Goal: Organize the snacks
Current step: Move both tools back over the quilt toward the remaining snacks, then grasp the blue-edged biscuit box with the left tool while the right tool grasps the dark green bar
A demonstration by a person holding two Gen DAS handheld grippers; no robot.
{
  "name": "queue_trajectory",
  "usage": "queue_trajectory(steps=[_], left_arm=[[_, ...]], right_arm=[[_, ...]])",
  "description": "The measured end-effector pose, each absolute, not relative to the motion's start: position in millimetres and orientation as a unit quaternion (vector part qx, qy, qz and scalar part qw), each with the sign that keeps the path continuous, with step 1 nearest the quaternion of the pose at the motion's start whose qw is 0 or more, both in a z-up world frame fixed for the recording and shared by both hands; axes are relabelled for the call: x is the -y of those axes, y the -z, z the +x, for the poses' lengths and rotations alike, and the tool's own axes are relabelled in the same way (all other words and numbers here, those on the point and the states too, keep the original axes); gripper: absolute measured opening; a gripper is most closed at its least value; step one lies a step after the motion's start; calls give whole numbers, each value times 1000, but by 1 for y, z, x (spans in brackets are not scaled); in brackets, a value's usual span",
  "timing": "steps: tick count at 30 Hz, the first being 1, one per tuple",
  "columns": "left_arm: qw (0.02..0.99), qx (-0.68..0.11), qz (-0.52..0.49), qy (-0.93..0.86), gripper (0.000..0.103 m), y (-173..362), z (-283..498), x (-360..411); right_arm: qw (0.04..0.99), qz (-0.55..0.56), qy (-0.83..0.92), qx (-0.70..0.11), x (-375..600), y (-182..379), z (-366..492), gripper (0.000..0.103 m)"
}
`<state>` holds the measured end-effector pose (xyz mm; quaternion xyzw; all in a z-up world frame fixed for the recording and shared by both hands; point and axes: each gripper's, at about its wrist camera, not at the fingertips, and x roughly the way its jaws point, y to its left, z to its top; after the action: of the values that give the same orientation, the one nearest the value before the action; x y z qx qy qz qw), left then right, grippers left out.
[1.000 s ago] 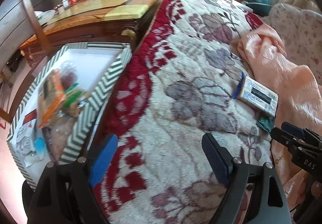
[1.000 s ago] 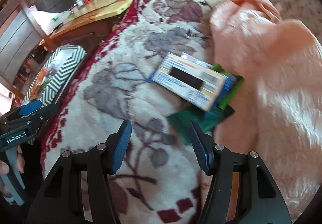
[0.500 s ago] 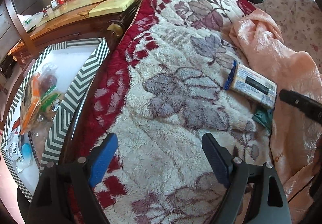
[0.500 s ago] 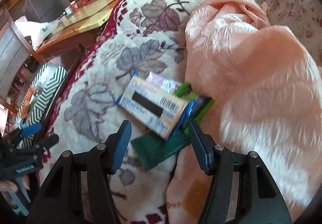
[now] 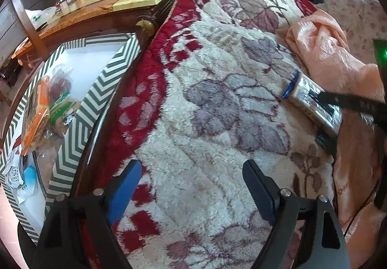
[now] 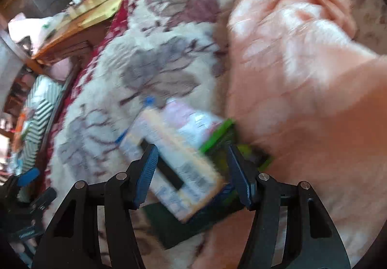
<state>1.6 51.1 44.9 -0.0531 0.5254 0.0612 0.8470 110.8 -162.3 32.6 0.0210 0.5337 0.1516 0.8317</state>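
A pale snack box (image 6: 174, 160) with a black stripe lies on the floral blanket, on top of green packets (image 6: 217, 140) and a dark green packet (image 6: 174, 223). My right gripper (image 6: 193, 172) is open, its fingers on either side of the box; the view is blurred. The box also shows in the left wrist view (image 5: 309, 102), where a right finger (image 5: 350, 102) crosses it. My left gripper (image 5: 193, 186) is open and empty above the blanket. A chevron-patterned box (image 5: 101, 90) at the left holds several snack packets (image 5: 36, 114).
The floral red and cream blanket (image 5: 217, 75) covers the surface. A crumpled peach cloth (image 6: 302, 63) lies right of the snacks. A wooden table (image 5: 108, 7) with small items stands behind the chevron box.
My right gripper has moved forward and down until its open fingers straddle the snack box. My left gripper has drifted slightly forward and stays open.
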Motion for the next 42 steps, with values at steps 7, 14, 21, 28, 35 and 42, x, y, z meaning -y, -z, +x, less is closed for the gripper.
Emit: queue_trajectory(steps=[7,14,21,28,35,42], left_arm=[[847,-522,-64,-71,87,-47,4,-62],[851,-517,-64,-66,87,-54,8,-60],[853,-517,-65,-33,87,-61,25,-31],[848,-528,-53,-6,87,-57,47,6],[834,-550,-52,-6,87,-42,63,24],[828,-559,-45,-13,92,-32,79,39]], right_arm=[[784,43,-255,-564,103,-17,71,61],[797,74,-277,-532,115,-37,38,61],[825,94,-196,-522,180,-51,29,62],[825,109,-175,-527,196,-43,27,61],[825,100,-179,-527,195,-41,26,61],[820,106,-178,-534,194,-35,28,61]])
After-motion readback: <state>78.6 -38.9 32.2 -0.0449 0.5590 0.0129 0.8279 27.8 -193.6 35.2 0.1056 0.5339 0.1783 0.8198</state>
